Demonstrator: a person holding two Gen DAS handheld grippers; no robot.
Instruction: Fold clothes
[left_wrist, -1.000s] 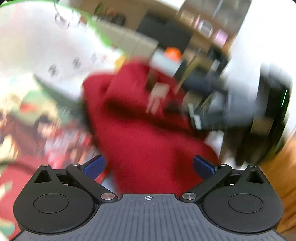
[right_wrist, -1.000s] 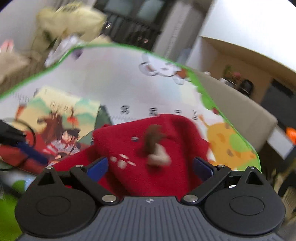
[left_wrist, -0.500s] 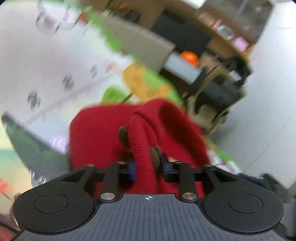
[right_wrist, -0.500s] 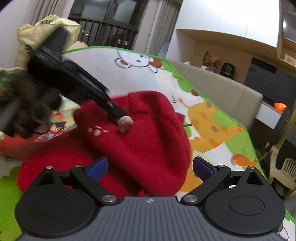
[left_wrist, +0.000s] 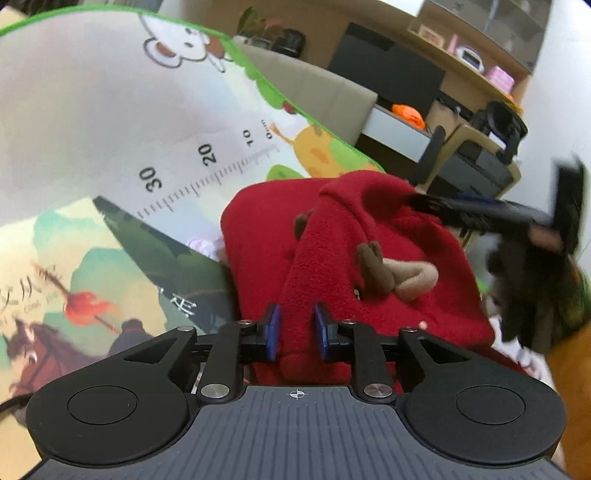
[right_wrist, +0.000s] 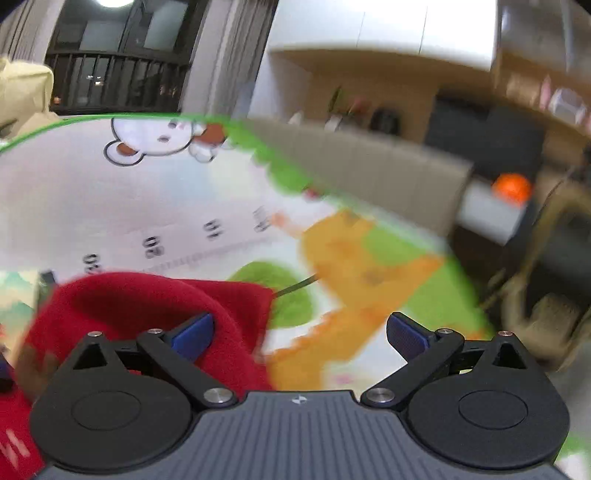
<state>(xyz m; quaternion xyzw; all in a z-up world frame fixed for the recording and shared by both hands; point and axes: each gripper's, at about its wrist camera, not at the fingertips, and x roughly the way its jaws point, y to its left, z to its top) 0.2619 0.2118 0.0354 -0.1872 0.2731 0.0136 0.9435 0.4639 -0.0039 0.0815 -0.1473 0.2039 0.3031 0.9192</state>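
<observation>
Well, the biggest thing I see is the play mat, pale with a green edge, a cartoon bear, a giraffe in orange and a printed ruler marked 10, 20 and 30. It fills most of both wrist views. On it lies one illustrated poster with a horse and rider, at the left of the left wrist view.

Next comes the single garment, a red fleece garment, thick and fuzzy, bunched into a mound on the mat, its left edge just beside the poster. A fold of it rises as a ridge toward me. Two small brown plush pieces and one tan one sit on its upper face; I would say they are sewn-on trim, though the view is not clear enough to be sure. In the right wrist view the same garment shows as a rounded red hump at lower left, blurred.

My left tool has its two blue pads pressed close on the near fold of the fleece, pinching it. My right tool stands spread wide, nothing between its pads; its left pad sits in front of the red hump, and I cannot tell whether it touches. In the left wrist view the right tool appears as a dark blurred shape at the garment's far right edge.
</observation>
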